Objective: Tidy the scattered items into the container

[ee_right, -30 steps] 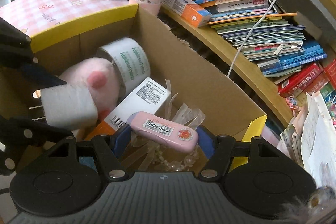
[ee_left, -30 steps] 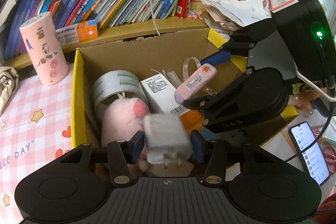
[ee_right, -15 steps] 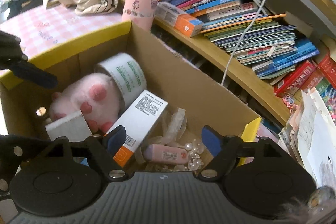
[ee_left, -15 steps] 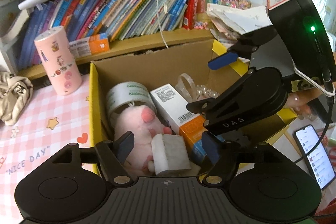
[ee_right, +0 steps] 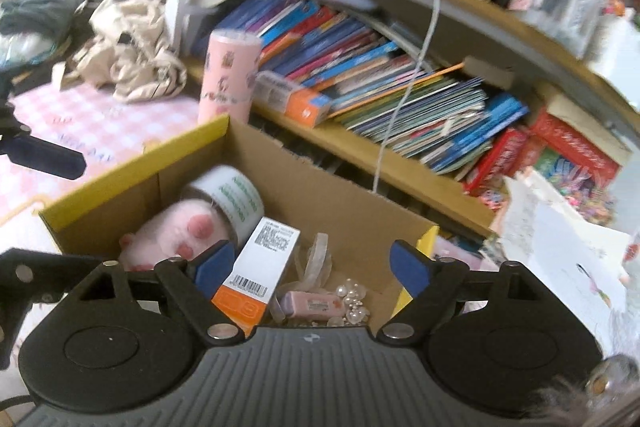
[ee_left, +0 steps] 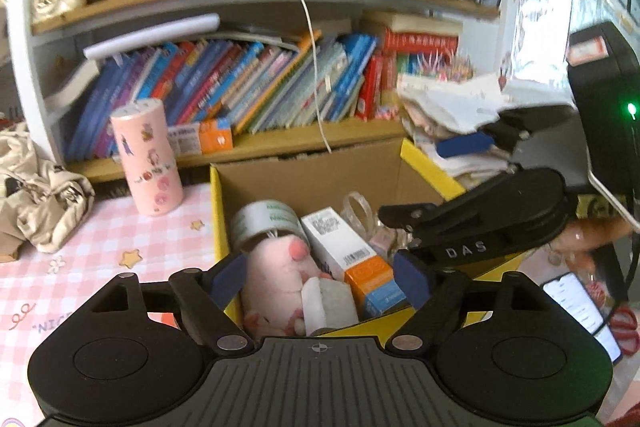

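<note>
Bookshelves (ee_left: 256, 91) back our pink-checked counter (ee_left: 100, 259). Both claws, left claw (ee_left: 320, 277) and right claw (ee_right: 306, 267), are opening and grip nothing; just below and ahead, the cardboard box (ee_left: 320, 175) holds the white charger (ee_left: 332, 305) and pink eraser (ee_right: 314, 303).

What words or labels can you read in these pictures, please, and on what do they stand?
"DAS": on the right tongs, along the black arm.
"NIC", cut off: on the pink checked tablecloth.
Green print on the tape roll, the white box label and the book spines: too blurred to read.
</note>
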